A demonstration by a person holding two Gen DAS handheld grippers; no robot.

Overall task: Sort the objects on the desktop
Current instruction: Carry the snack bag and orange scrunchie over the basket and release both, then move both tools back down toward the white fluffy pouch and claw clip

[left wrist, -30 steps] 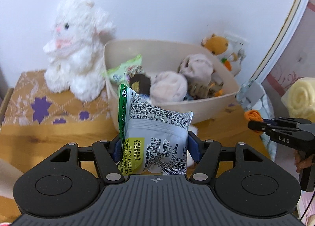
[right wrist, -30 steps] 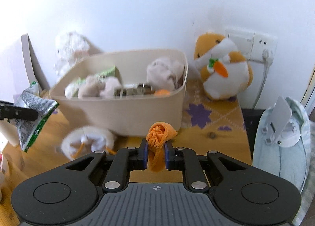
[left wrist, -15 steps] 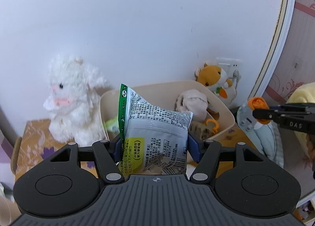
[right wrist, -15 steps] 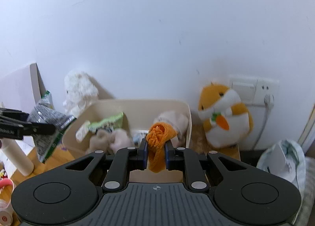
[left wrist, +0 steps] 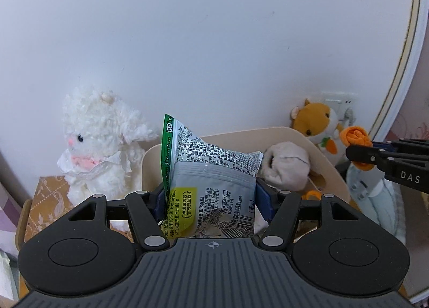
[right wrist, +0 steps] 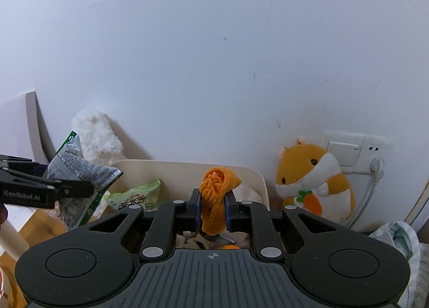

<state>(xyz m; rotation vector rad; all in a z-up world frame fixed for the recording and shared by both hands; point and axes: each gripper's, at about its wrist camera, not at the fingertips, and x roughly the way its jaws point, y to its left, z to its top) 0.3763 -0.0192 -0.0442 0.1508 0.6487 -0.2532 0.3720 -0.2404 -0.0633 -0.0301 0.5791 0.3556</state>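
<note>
My left gripper (left wrist: pixel 210 198) is shut on a silver snack bag with a green edge (left wrist: pixel 209 179), held up in front of the beige bin (left wrist: pixel 316 141). My right gripper (right wrist: pixel 212 210) is shut on a rolled orange sock (right wrist: pixel 215 195), raised over the same beige bin (right wrist: pixel 185 168). In the left wrist view the right gripper (left wrist: pixel 356 151) shows at the right edge with the orange sock (left wrist: pixel 355 135). In the right wrist view the left gripper (right wrist: pixel 88 187) shows at the left with the snack bag (right wrist: pixel 77 171). The bin holds a pale rolled sock (left wrist: pixel 287 166) and a green snack bag (right wrist: pixel 134 196).
A white plush lamb (left wrist: pixel 99 144) sits left of the bin on a patterned cloth (left wrist: pixel 48 200). An orange hamster plush (right wrist: pixel 313 179) stands right of it below a wall socket (right wrist: pixel 356 149). A pale bundle (right wrist: pixel 396 238) lies far right. The white wall is close behind.
Both grippers rose with their loads and now stand higher relative to the bin. The bin sank in both views, and the wooden tabletop has almost dropped out of view.
</note>
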